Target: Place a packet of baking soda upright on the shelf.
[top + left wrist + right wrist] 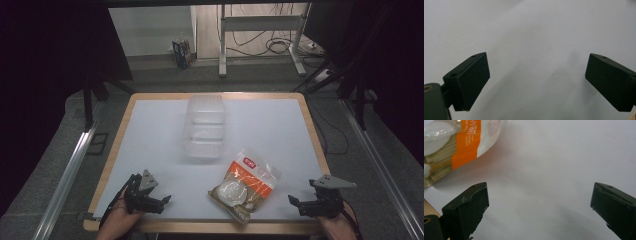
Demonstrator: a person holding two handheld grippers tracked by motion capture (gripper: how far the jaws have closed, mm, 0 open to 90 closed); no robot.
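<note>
Snack bag: your bag [246, 184] lies flat on the white table top [155, 145] near the front edge, between your two hands, with the clear plastic container [205, 126] beyond it toward the middle of the table
Long axis: it runs on a diagonal, from the near-left corner by the table edge up to the far-right corner
Nearer hand: your right gripper [296, 201] is the closer one, I judge; the bag sits just to its left, near but not touching
Right gripper view: the bag's orange band [466, 142] shows at the upper left, off the line between the jaws, so you would need to swing left to face it
Right gripper state: jaws spread wide, nothing between them
Left gripper: your left gripper [164, 200] rests low at the front-left, pointing right toward the bag with bare table between
Left gripper state: jaws wide apart [536, 82], empty
Pose: both forearms come in low from the near edge, grippers just above the surface
</note>
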